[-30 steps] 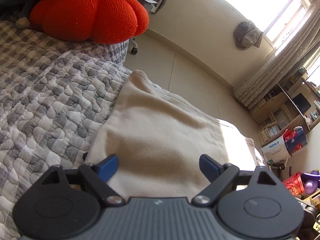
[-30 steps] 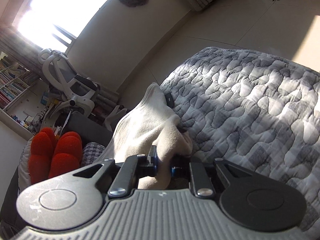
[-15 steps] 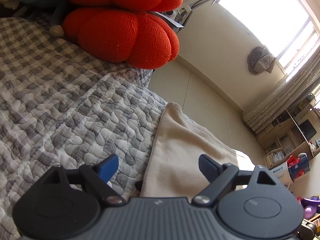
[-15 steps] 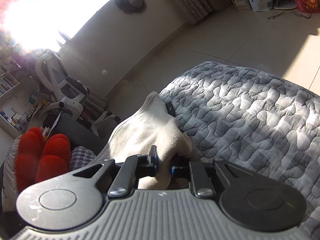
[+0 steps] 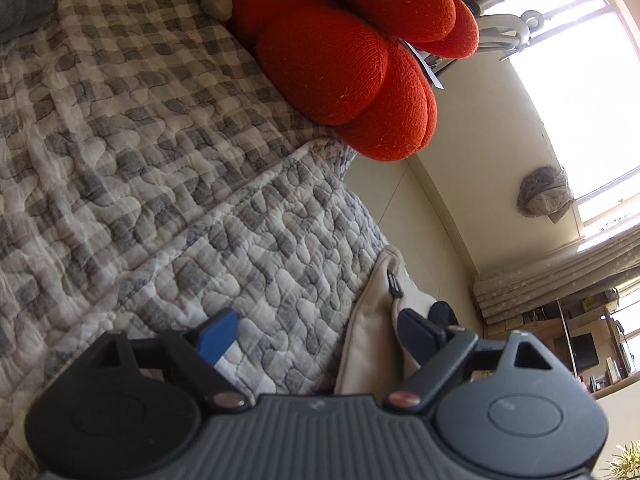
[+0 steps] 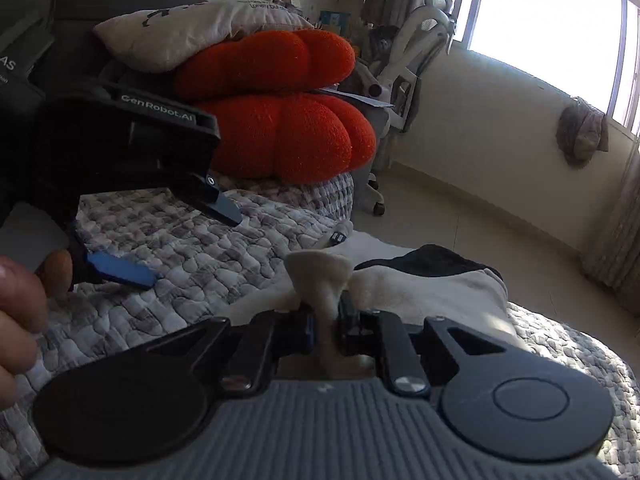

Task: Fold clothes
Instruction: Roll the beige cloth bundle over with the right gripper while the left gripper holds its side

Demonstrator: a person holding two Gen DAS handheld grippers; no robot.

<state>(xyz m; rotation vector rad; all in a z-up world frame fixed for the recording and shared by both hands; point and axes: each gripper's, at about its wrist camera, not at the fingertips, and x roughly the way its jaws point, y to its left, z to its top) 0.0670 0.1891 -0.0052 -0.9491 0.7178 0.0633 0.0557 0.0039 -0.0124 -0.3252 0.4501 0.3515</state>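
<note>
A cream garment (image 6: 424, 296) lies on the grey checked quilt (image 6: 192, 248) near the bed's edge; a dark patch (image 6: 428, 260) shows on top of it. My right gripper (image 6: 326, 320) is shut on a pinched fold of this garment (image 6: 318, 276), which sticks up between the pads. My left gripper (image 6: 172, 240) hangs open over the quilt to the left, a person's hand (image 6: 20, 300) behind it. In the left wrist view the left gripper (image 5: 316, 332) is open and holds nothing. The garment's edge (image 5: 368, 320) runs up beside its right finger.
A big red knitted cushion (image 5: 340, 60) sits at the head of the bed with a beige pillow (image 6: 192, 28) on it. A white office chair (image 6: 416, 52) stands past the bed's edge, by the tiled floor (image 6: 480, 232), wall and window.
My right gripper has swung across and rolled, still gripping the garment fold; the left gripper now shows in its view. The left gripper slid off the garment onto the quilt.
</note>
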